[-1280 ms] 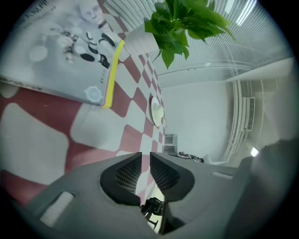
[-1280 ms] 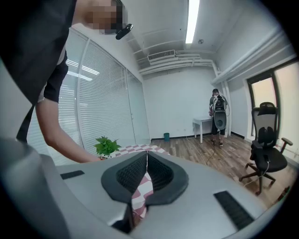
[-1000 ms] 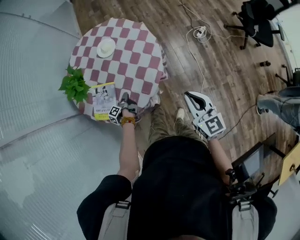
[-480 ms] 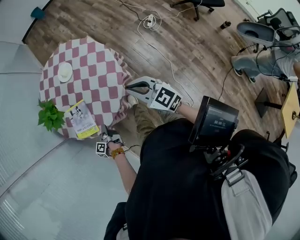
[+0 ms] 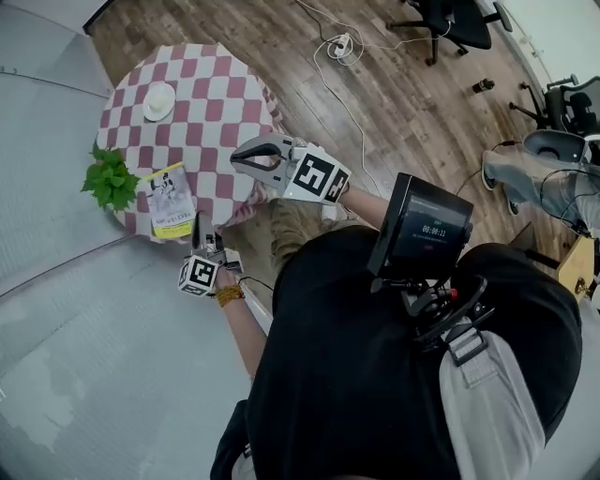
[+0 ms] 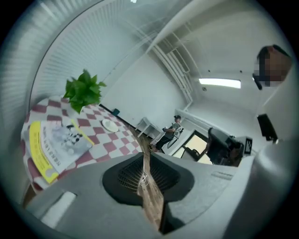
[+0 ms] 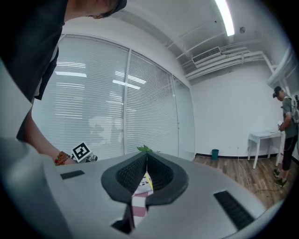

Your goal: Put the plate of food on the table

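A round table (image 5: 246,103) under a red-and-white check cloth stands at the upper left of the head view. A white plate (image 5: 159,100) rests near its far edge, also seen small in the left gripper view as the plate (image 6: 110,125); I cannot tell what lies on it. My left gripper (image 5: 198,230) hangs just off the table's near rim, beside a yellow-edged magazine (image 5: 172,200), shut and holding nothing (image 6: 142,154). My right gripper (image 5: 236,157) hovers over the table's right edge, jaws together and nothing in them (image 7: 146,155).
A green potted plant (image 5: 111,178) sits at the table's left rim. Glass partitions with blinds run along the left. A power strip with cables (image 5: 340,44) and office chairs (image 5: 450,21) stand on the wood floor. A person (image 6: 175,128) stands by a far white table.
My right gripper has risen from beside my hip to over the table's right edge. The left gripper has drawn back off the table's rim. Both stayed shut.
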`<state>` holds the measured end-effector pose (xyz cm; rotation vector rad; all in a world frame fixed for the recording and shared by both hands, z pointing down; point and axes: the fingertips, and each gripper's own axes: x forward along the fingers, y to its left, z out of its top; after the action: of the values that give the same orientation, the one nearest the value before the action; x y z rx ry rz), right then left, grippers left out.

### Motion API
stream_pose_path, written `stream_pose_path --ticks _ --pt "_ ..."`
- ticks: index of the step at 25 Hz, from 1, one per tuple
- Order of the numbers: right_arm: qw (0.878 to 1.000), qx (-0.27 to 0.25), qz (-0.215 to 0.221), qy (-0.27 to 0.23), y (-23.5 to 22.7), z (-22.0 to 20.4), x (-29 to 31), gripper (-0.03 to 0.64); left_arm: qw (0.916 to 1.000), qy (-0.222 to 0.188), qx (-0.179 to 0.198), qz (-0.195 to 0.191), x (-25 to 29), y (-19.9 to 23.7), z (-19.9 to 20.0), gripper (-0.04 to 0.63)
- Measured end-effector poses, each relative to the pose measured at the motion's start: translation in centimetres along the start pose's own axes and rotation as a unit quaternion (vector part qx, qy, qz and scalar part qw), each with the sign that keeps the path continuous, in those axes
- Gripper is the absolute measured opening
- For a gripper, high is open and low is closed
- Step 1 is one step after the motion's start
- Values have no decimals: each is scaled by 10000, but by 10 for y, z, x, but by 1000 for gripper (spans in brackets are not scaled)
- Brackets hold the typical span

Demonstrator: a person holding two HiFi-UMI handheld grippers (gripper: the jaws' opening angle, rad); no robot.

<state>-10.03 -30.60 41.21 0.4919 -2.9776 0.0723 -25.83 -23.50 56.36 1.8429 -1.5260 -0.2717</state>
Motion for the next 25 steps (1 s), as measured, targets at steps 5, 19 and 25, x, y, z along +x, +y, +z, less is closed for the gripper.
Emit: stream_pose_path --ticks 5,19,25 --pt "9989 -276 280 -250 4 33 26 14 9894 -353 1380 -283 0 -51 55 38" --pt "9838 -866 716 -1398 13 155 51 14 8862 -2259 3975 -757 -32 -207 215 38" --pt "9799 -885 877 -1559 21 158 53 14 8624 -2390 4380 -854 -18 -222 209 37"
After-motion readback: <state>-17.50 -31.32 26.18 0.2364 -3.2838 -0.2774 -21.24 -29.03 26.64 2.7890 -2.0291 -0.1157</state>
